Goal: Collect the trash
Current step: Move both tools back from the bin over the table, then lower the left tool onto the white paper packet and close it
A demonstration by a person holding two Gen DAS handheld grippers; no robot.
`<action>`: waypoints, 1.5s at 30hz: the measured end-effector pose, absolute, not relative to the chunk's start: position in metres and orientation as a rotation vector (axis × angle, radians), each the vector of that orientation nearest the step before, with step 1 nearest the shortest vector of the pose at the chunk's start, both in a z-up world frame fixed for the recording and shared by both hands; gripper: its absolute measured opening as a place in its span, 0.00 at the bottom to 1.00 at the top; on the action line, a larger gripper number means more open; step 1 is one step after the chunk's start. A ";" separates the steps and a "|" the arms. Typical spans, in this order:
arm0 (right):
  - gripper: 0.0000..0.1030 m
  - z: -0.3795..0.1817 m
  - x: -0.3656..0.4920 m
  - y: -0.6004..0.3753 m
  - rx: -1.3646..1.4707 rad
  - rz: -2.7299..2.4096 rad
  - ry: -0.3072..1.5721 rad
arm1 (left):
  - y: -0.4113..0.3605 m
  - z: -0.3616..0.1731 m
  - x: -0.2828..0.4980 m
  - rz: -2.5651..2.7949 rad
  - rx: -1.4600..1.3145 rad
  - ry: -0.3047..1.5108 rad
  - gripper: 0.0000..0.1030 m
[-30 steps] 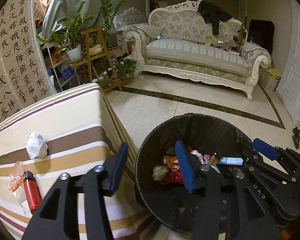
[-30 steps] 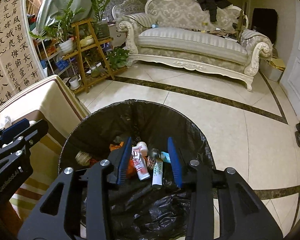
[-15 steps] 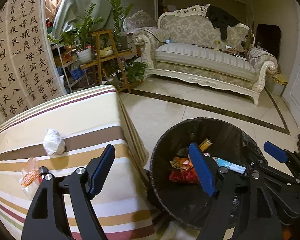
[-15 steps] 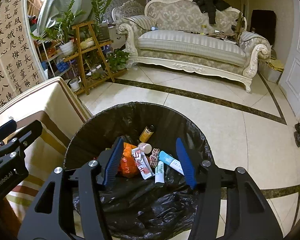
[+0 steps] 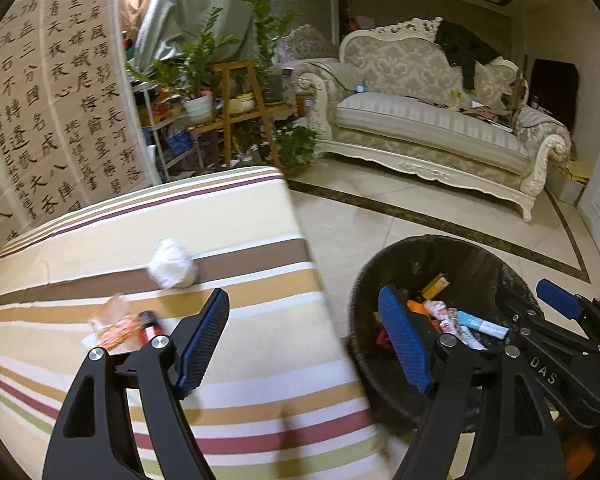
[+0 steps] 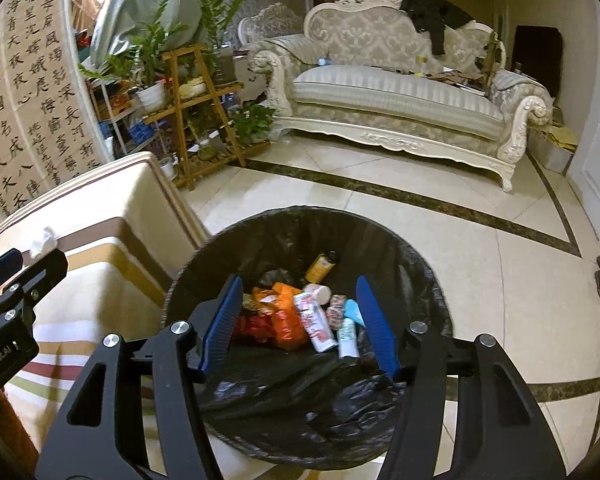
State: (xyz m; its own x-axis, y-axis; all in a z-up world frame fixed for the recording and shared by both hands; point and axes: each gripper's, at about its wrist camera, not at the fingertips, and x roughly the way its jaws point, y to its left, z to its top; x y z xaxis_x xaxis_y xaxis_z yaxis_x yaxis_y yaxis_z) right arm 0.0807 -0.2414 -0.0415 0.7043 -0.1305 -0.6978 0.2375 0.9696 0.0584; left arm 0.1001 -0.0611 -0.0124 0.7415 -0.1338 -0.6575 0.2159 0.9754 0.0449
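With both my left tool (image 5: 304, 336) and right tool (image 6: 300, 318) open and empty, the bin (image 6: 220, 240) at lower centre holds several pieces, while a tissue wad (image 5: 173, 264), wrapper (image 5: 114, 326) and small red bottle (image 5: 150, 326) wait on the surface (image 5: 240, 208) at left.

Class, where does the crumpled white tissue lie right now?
In the left wrist view the crumpled white tissue lies on the striped tablecloth, on its brown band, beyond the small red bottle and left of the bin.

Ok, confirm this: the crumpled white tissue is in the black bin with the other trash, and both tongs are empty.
Wrong on the tissue. The left wrist view shows the crumpled white tissue lying on the striped tablecloth, not in the black bin. The rest holds: the left tongs and right tongs hold nothing.
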 end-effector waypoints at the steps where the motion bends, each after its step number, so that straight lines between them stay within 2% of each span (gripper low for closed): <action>1: 0.56 -0.041 0.081 -0.236 0.143 -0.193 0.763 | -0.055 -0.012 0.099 -0.180 0.118 0.710 0.73; 18: 0.56 -0.035 0.090 -0.147 0.061 -0.003 0.774 | 0.056 -0.031 0.084 0.011 -0.008 0.801 0.73; 36: 0.56 -0.042 0.093 -0.128 0.041 0.033 0.799 | 0.072 -0.049 0.117 0.052 -0.014 0.894 0.73; 45: 0.56 -0.045 0.092 -0.121 0.038 0.055 0.808 | 0.092 -0.049 0.094 0.034 -0.009 0.912 0.73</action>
